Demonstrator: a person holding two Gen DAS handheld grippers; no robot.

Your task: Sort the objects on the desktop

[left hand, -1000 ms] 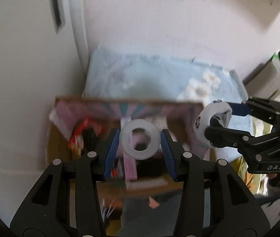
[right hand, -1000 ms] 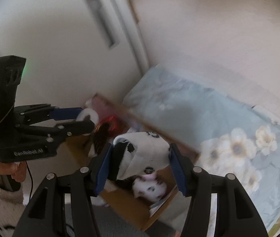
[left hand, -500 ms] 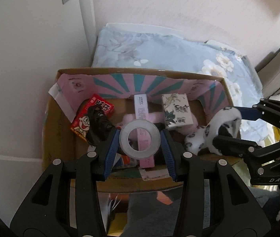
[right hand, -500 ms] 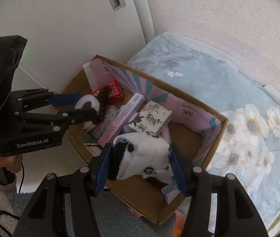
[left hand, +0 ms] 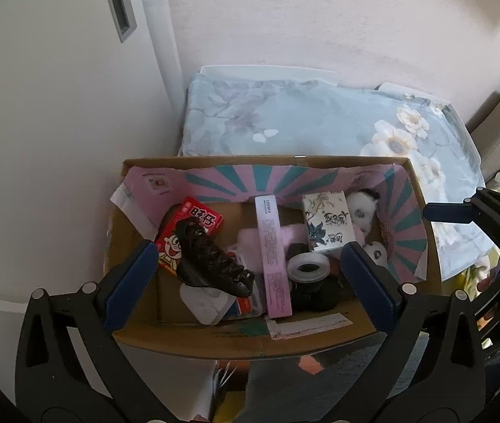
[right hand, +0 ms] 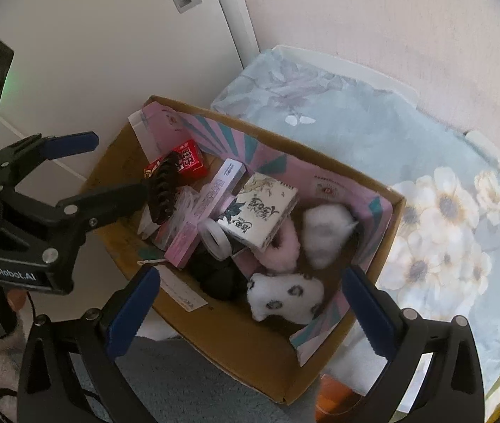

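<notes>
A cardboard box (left hand: 137, 335) with a pink and teal lining (right hand: 362, 320) sits below both grippers. Inside lie a clear tape roll (left hand: 308, 267) (right hand: 216, 237), a white spotted sock (right hand: 285, 296) (left hand: 364, 208), a red snack pack (left hand: 188, 229) (right hand: 186, 162), a black hair claw (left hand: 211, 264) (right hand: 163, 194), a long pink box (left hand: 272, 257) (right hand: 207, 208) and a tissue pack (left hand: 327, 224) (right hand: 260, 211). My left gripper (left hand: 248, 282) is open and empty above the box. My right gripper (right hand: 250, 310) is open and empty above the sock.
A blue floral cloth (left hand: 320, 120) (right hand: 426, 183) covers the surface behind the box. A white door (left hand: 56, 88) and a wall stand at the left and back. A white fluffy item (right hand: 325, 232) and a pink fluffy one (right hand: 283, 250) also lie in the box.
Both grippers have opened. The tape roll dropped from my left gripper into the box, and the spotted sock dropped from my right gripper into the box.
</notes>
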